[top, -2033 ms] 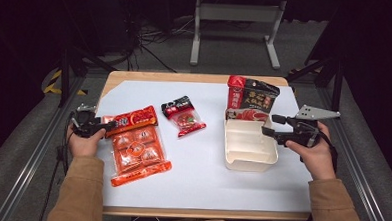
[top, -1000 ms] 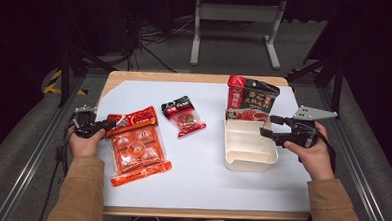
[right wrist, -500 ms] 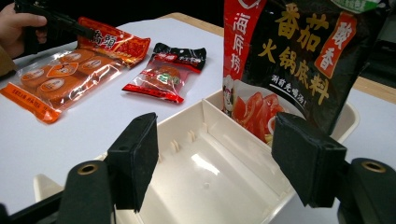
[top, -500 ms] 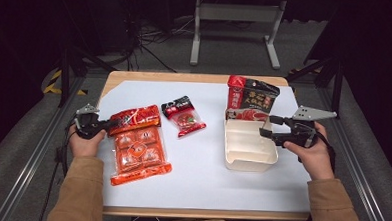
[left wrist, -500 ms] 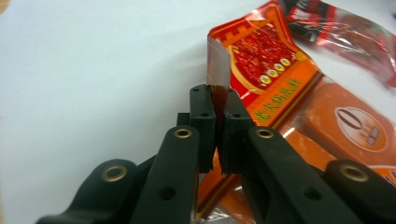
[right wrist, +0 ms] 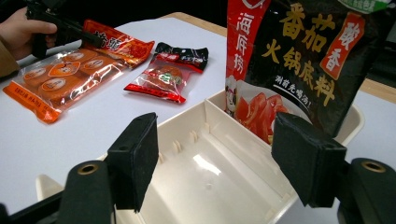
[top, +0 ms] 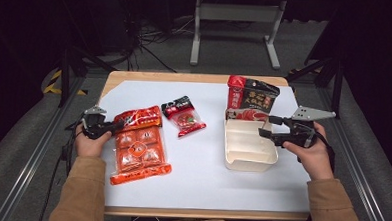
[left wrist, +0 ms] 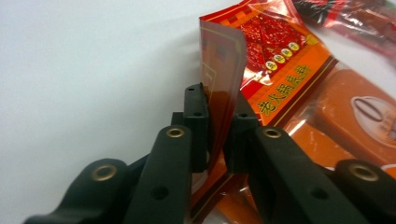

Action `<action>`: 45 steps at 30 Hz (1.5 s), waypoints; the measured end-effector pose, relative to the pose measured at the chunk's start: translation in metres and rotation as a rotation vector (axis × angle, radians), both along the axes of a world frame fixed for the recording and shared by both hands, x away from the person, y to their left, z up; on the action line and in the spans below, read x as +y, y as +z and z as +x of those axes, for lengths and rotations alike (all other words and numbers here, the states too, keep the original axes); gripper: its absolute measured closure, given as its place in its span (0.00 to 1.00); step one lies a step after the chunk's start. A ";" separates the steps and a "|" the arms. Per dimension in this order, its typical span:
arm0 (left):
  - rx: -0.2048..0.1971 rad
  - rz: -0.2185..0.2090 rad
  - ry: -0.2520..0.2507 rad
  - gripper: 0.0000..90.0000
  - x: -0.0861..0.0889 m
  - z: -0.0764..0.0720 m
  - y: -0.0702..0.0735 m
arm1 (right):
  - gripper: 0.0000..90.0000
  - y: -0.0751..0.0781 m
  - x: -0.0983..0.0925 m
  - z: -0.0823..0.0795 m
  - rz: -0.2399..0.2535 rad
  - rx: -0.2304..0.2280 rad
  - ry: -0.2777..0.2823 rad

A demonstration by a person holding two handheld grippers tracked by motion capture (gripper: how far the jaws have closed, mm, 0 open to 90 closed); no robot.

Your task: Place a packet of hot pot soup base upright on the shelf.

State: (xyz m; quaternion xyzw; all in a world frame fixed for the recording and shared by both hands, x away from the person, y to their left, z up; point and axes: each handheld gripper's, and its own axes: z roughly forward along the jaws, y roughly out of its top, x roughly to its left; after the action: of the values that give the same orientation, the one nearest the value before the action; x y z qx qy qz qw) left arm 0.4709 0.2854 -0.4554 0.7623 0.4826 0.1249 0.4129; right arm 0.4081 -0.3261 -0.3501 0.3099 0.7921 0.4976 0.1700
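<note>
Orange packet point(left wrist: 299, 79) edge pinched, left jaws

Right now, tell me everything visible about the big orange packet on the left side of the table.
The orange packet is a flat, glossy plastic pouch with a red-and-orange printed header bearing yellow characters and a clear lower part showing six orange portions in two columns. It lies on the white table cover, slightly askew, header toward the far side, apart from the small red snack packet. The left gripper is shut on the header's corner, which is bent upright between the jaws; the rest lies flat.
</note>
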 end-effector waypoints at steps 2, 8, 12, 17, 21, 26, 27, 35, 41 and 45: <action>0.001 0.009 0.016 0.98 -0.001 0.000 0.001 | 0.37 0.000 0.000 0.000 -0.003 -0.001 0.003; -0.007 -0.021 0.033 1.00 0.004 -0.002 0.003 | 0.42 0.001 0.000 -0.001 -0.007 -0.001 0.008; -0.010 -0.029 0.036 1.00 0.005 -0.004 0.008 | 0.43 0.001 0.001 -0.001 -0.008 -0.008 0.010; -0.023 -0.059 0.036 1.00 0.010 -0.009 0.018 | 0.43 0.004 0.001 -0.002 -0.002 -0.019 0.004; -0.045 -0.072 0.040 1.00 0.012 -0.016 0.031 | 0.44 0.005 0.002 -0.002 0.003 -0.026 0.007; -0.063 -0.086 0.044 1.00 0.011 -0.023 0.047 | 0.44 0.006 0.003 -0.003 0.000 -0.030 0.007; -0.065 -0.089 0.043 1.00 0.011 -0.024 0.050 | 0.44 0.007 0.003 -0.003 0.000 -0.032 0.008; -0.098 -0.110 0.029 1.00 0.009 -0.035 0.072 | 0.45 0.010 0.002 -0.004 0.005 -0.045 0.009; -0.146 -0.119 0.004 1.00 0.003 -0.049 0.096 | 0.45 0.012 0.002 -0.006 0.008 -0.052 0.009; -0.190 -0.119 -0.023 1.00 -0.005 -0.059 0.111 | 0.46 0.013 0.001 -0.007 0.011 -0.056 0.008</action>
State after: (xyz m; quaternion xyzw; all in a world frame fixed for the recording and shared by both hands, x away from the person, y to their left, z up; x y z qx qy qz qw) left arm 0.4119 0.2807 -0.3439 0.7267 0.4389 0.1629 0.5027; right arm 0.4015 -0.3248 -0.3371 0.2936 0.7857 0.5109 0.1883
